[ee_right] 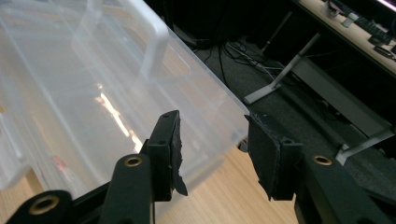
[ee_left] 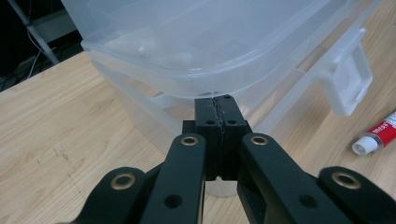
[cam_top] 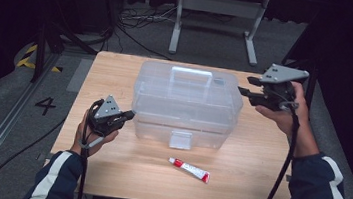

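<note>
Holding position at the box's near-left corner, our left gripper [cam_top: 129, 115] has its jaws pressed fully together, pads meeting with nothing between them; in the left gripper view the tips [ee_left: 220, 114] sit just under the overhanging lid rim [ee_left: 205, 86], touching or nearly so.

Item: right gripper [cam_top: 244, 85]. Jaws partly apart, nothing between the pads [ee_right: 266, 154]. It hovers off the box's far-right corner, above the table, near the lid edge but apart from it.

Item: box [cam_top: 184, 105]. Clear plastic, lid down, handle [cam_top: 191, 72] on top, front latch [cam_top: 180, 139] hanging at the near wall. It stands mid-table.

Item: tube [cam_top: 189, 169]. White with a red band and white cap, lying flat on the table [cam_top: 120, 173] in front of the box, well clear of both grippers.

Risks, as we judge them:
- Prying with closed tips under the rim at one corner only could tilt or skid the whole box, since nothing braces the other side yet.
- With the latch possibly engaged, we cannot tell, an upward push may flex the lid and slip the tips out rather than open it.
- Our right gripper, closing on the thin, slick lid edge from an angle, could pinch air or glance off, shoving the box toward the left gripper.
- A sliding box could reach the tube and roll it toward the table's near edge.
- Trailing cables [cam_top: 286, 157] near the right forearm may drag on the table edge.
</note>
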The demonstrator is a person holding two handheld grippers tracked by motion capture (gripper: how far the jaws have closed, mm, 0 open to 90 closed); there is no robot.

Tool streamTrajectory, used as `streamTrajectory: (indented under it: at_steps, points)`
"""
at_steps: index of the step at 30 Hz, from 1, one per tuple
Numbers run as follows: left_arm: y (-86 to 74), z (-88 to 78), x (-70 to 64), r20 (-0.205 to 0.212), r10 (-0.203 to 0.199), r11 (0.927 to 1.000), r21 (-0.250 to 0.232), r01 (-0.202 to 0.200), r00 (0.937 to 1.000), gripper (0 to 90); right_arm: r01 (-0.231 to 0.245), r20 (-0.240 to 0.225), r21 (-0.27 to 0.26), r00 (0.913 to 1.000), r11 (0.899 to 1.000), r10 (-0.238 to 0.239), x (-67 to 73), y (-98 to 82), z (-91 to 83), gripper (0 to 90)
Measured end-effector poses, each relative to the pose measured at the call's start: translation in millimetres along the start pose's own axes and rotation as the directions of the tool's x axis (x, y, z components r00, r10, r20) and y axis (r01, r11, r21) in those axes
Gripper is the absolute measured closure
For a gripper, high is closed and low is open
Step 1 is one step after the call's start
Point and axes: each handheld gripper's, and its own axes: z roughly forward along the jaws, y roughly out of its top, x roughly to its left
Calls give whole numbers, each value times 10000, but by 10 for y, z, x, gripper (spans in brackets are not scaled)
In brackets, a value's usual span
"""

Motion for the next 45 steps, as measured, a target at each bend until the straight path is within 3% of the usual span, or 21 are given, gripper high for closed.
streamTrajectory:
  at_steps: [3,5,9,17,28,40,45]
  points:
    - [23,8,-14,35,64,10000,-38,-64,10000,898,76,246,0,9997,10000,-76,-33,-175,-59,543]
    - [41,9,-11,49,29,10000,-84,-28,10000,898,-200,372,-62,9991,9998,203,-83,-351,-91,520]
    - [71,3,23,2,-72,9997,-212,72,10000,898,-826,-10,-306,9966,9961,826,-128,-696,-77,481]
    - [86,6,43,1,-80,9996,-265,80,10000,898,-719,-844,-183,9940,9972,701,30,-1068,162,440]
    - [111,0,49,1,-1,9997,-251,1,10000,898,-465,-1370,-508,9898,9976,391,220,-1118,320,415]
    - [106,-2,43,-108,78,9997,-251,-81,9999,865,-293,-796,-1308,9966,9910,190,311,-1137,360,483]
    - [84,-17,24,-126,103,9997,-231,-106,9999,817,-169,-321,-2032,9994,9790,105,333,-1120,318,559]
